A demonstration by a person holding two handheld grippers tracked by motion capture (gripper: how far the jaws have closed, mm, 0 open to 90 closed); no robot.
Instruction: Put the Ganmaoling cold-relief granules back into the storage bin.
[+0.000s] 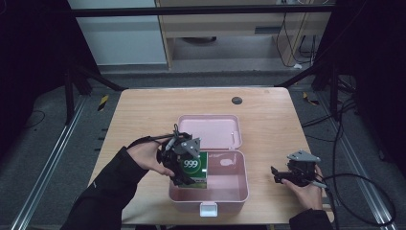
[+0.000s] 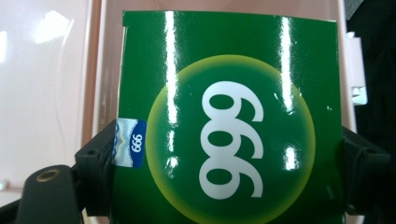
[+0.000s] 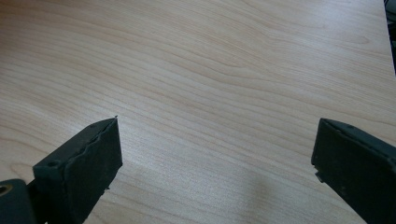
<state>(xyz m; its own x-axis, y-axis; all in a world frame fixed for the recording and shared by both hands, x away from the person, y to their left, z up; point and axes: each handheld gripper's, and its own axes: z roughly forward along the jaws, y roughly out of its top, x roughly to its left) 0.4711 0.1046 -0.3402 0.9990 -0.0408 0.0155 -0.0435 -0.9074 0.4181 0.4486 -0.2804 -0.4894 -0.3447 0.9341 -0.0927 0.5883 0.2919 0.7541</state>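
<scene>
On the wooden table (image 1: 143, 115) sits an open pink case (image 1: 239, 191), its lid laid back flat behind it, and the work in hand looks to be lowering a glossy green box (image 1: 195, 168) printed with "999" into the case's left end. The left gripper (image 1: 178, 165) holds that box upright over the case's left wall, partly inside the tub; in the left gripper view its two black jaws press against the box's two opposite side edges, low down near the blue sticker (image 2: 130, 148), so most of the box (image 2: 229, 116) projects beyond the jaws. To do this step well, the person should probably keep the box square to the case walls, let it down until its bottom edge rests on the floor of the tub, and only then ease the jaws apart, since the slick card could slip or tip. The right gripper (image 1: 293, 175) rests well apart over bare table on the right, jaws spread wide and holding nothing.
</scene>
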